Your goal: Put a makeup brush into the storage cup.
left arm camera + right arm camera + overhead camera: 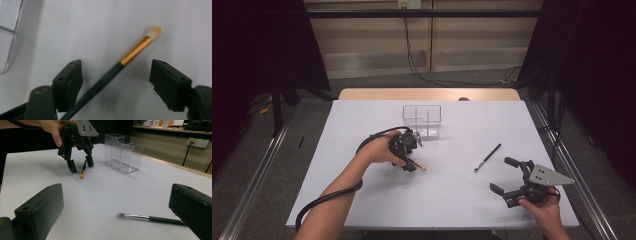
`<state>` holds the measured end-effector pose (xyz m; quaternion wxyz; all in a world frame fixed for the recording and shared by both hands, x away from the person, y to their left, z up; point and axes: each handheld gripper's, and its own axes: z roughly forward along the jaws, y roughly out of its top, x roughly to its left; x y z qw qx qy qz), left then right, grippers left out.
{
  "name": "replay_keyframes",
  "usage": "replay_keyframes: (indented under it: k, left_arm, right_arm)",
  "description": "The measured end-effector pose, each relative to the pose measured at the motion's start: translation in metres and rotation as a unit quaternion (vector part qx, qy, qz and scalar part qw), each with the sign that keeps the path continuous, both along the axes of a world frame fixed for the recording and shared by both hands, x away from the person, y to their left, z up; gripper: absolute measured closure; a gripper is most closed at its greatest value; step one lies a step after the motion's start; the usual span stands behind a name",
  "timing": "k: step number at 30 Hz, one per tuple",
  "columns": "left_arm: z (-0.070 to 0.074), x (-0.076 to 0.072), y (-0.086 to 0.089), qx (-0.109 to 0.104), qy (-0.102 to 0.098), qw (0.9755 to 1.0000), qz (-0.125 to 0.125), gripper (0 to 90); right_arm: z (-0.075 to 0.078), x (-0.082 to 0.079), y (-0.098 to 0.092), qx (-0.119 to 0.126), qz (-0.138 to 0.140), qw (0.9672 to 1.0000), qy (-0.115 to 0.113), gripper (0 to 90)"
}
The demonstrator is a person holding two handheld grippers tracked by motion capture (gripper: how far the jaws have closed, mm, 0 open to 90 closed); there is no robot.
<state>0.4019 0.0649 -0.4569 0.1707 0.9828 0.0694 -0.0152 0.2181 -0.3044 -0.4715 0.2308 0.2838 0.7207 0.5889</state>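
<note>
The right gripper (508, 176) sits nearest the camera, by the table's (362, 200) near right corner, its 2 jaws wide apart with nothing between them. Just beyond it, toward the right edge, a black-handled brush (487, 158) lies flat on the white surface, well apart from everything else. Near the table's middle the left gripper (409, 162) points down, its 2 jaws partly open on either side of the gold-ferruled brush (117, 66); the dark handle runs close by 1 pad, but no pad presses it and the brush lies on the table. A clear 2-compartment organizer (422, 120) stands just beyond, toward the far edge. No writing can be read on anything. Bare surface stretches along the left edge and near edge.
</note>
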Motion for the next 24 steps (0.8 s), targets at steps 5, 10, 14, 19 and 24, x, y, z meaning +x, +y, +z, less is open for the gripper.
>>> replay_keyframes:
  k: [5,10,14,19,24]
  left_arm:
    - [0.002,0.000,0.000,0.004,0.004,1.0000,0.008,38.3]
    - [0.004,-0.002,-0.002,0.012,0.001,0.9999,-0.006,47.1]
    - [0.005,-0.004,-0.004,0.015,0.007,0.9998,-0.009,56.6]
    - [0.007,-0.002,-0.007,0.029,0.010,0.9994,-0.015,64.2]
    - [0.008,-0.002,-0.013,0.051,0.015,0.9986,-0.003,78.4]
  right_arm:
    - [0.000,0.000,0.000,-0.001,0.000,1.0000,0.000,0.0]
    - [0.000,0.000,0.000,-0.002,-0.002,1.0000,0.001,0.0]
    - [-0.001,0.000,0.001,-0.002,-0.001,1.0000,0.001,0.0]
    - [0.000,0.000,0.001,-0.004,-0.001,1.0000,0.002,0.0]
    - [-0.001,0.001,0.001,-0.002,-0.001,1.0000,0.001,0.0]
